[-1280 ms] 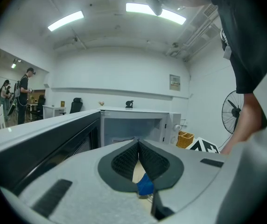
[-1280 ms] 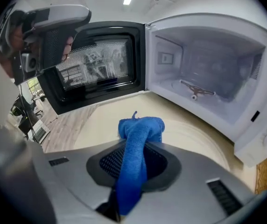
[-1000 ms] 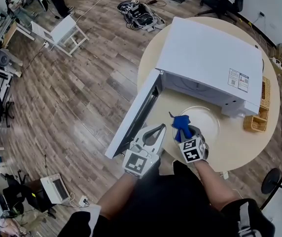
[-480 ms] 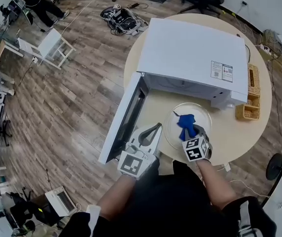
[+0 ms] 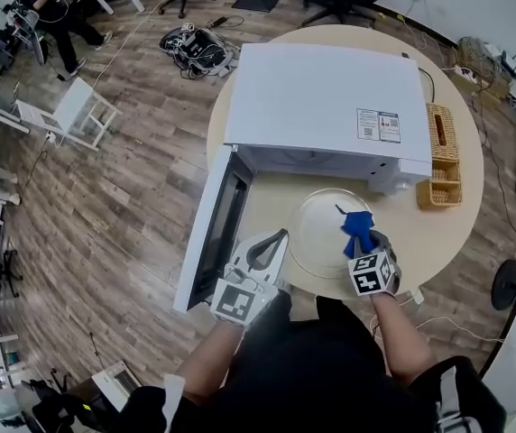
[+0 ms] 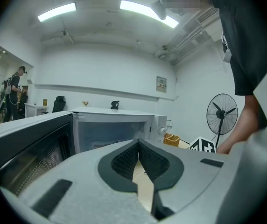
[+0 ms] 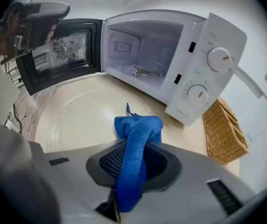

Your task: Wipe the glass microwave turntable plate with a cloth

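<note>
while the right gripper (image 5: 363, 244) pinches the blue cloth (image 5: 358, 226) over the 3 o'clock rim of the glass plate (image 5: 317, 233), loose on the bench (image 5: 447, 242) before the microwave (image 5: 330, 106), the left gripper (image 5: 265, 249) hangs closed and empty; a hard wipe could skid the unheld plate off.

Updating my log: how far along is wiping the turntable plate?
Done: the glass plate lies on the table before the open microwave. In hand: the right gripper clamps the blue cloth over the plate's right side. Remaining: wiping; how much is wiped can't be told.
</note>
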Demonstrator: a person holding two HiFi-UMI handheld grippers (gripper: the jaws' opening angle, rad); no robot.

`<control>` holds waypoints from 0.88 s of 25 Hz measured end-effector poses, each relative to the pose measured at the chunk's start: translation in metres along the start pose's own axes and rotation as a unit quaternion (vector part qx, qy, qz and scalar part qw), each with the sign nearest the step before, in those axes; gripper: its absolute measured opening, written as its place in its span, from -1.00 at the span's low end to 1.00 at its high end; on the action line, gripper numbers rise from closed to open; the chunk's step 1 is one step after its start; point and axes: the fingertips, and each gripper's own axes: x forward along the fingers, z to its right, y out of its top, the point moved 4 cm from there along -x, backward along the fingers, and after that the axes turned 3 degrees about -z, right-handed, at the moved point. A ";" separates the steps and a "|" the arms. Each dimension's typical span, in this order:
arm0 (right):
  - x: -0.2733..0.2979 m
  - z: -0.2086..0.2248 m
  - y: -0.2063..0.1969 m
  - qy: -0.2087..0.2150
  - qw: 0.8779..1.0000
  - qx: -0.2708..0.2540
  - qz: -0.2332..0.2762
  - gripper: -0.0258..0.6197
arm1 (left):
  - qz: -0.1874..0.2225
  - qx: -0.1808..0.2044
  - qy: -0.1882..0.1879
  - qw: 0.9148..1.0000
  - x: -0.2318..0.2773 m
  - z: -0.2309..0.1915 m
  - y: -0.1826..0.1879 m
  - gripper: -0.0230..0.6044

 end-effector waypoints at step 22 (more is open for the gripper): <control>-0.037 -0.006 0.039 0.053 0.989 0.039 0.133 -0.71 | 0.018 0.003 0.002 1.000 0.002 -0.001 0.007 -0.91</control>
